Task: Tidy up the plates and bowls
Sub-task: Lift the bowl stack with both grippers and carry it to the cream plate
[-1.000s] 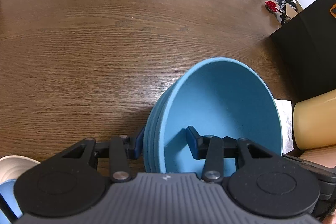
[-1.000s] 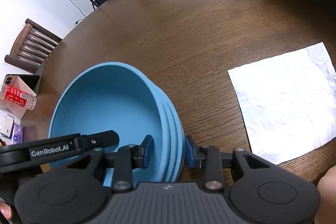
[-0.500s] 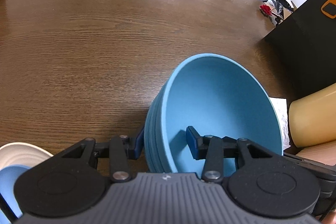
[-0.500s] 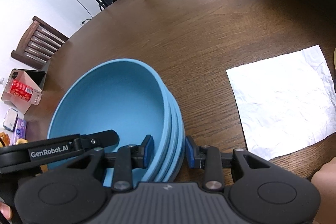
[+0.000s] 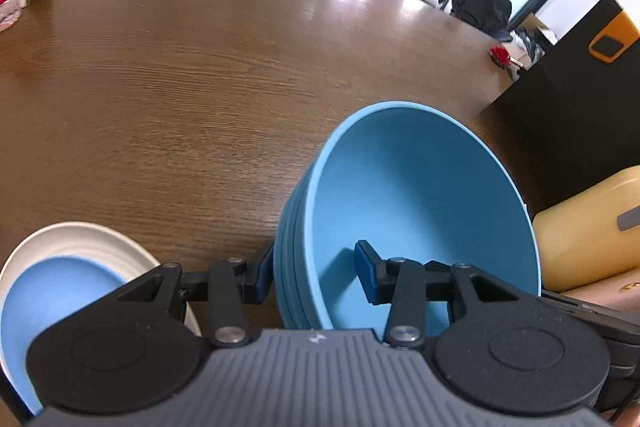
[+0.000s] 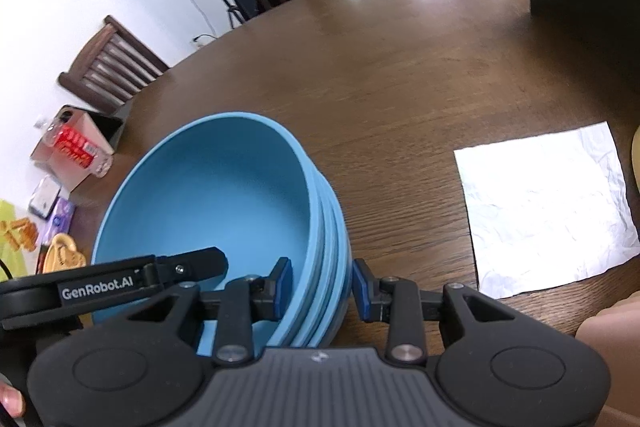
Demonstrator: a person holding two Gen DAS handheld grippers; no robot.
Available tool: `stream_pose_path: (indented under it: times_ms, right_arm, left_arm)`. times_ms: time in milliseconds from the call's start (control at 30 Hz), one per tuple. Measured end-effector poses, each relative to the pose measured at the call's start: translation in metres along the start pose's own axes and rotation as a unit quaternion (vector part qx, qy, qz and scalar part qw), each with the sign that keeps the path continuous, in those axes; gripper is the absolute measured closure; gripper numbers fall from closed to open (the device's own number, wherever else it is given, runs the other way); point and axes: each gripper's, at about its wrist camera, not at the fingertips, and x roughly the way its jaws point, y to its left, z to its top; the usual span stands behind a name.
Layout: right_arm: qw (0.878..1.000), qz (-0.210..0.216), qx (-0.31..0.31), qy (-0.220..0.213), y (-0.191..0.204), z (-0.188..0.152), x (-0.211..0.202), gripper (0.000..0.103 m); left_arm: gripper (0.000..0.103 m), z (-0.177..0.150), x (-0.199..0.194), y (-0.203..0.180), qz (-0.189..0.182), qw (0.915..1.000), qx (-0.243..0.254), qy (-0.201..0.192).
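Both claws have lifted the blue bowl stack, clamped on opposite rims, above bare table.

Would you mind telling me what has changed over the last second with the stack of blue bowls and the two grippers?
Both grippers, left and right, have lifted the stack of blue bowls higher above the table; more of the room and the white plate now show. Unchanged: each gripper stays clamped on its side of the stack's rims; nothing was released.
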Motion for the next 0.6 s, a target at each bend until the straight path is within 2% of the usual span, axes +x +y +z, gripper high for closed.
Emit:
stream_pose_path:
  times_ms: [333, 600]
  right_arm:
    - [0.999, 0.019, -0.042, -0.005, 0.035, -0.01, -0.023, 0.072]
    - [0.996, 0.038, -0.076, 0.004, 0.077, -0.019, -0.023, 0.072]
  left_arm:
    - [0.061, -0.019, -0.04, 0.011, 0.008, 0.9991, -0.028, -0.031]
    - [0.061, -0.029, -0.07, 0.045, 0.021, 0.9966, -0.059, -0.053]
